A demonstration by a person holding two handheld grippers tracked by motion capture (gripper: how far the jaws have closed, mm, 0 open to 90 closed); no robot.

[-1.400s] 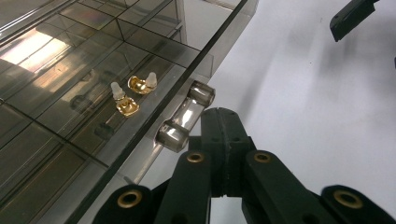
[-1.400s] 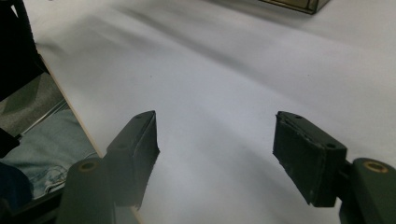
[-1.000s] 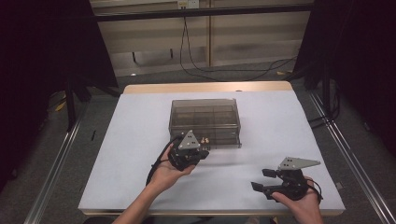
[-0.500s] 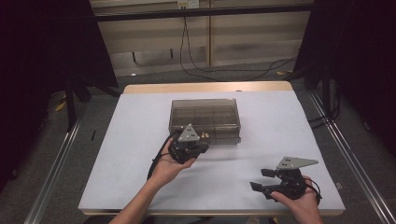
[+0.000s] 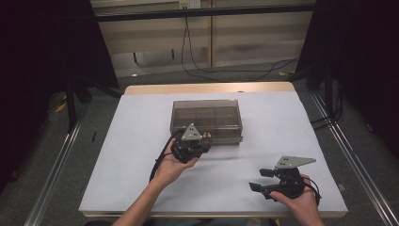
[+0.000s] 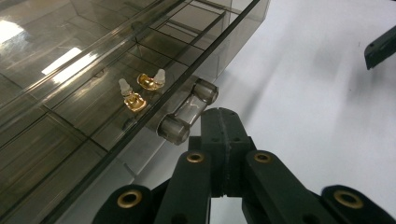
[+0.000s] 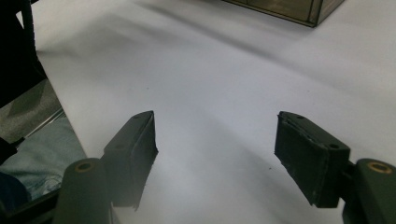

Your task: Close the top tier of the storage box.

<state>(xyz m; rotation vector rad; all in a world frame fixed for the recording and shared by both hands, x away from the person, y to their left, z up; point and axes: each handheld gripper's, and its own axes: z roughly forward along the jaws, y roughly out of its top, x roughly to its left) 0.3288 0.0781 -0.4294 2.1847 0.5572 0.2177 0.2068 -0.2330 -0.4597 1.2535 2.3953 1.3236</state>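
A smoked clear plastic box (image 5: 207, 114) with several compartments lies shut at the table's middle. Two small gold pieces with white tips (image 6: 140, 91) rest in a front compartment. My left gripper (image 5: 203, 141) is shut with nothing between its jaws. In the left gripper view its tip (image 6: 219, 115) sits just below the box's clear front handle (image 6: 187, 114), close to touching it. My right gripper (image 5: 261, 180) rests near the table's front right, pointing left and open. Between its jaws (image 7: 215, 144) lies only white table.
The white table (image 5: 282, 132) has bare room on all sides of the box. Its front edge runs just beneath my right gripper, with a trouser leg (image 7: 42, 158) below it. The box's corner (image 7: 289, 9) lies far ahead of the right gripper. Cables trail on the floor behind.
My left gripper has edged forward to the box's front wall. The right gripper has stayed where it was.
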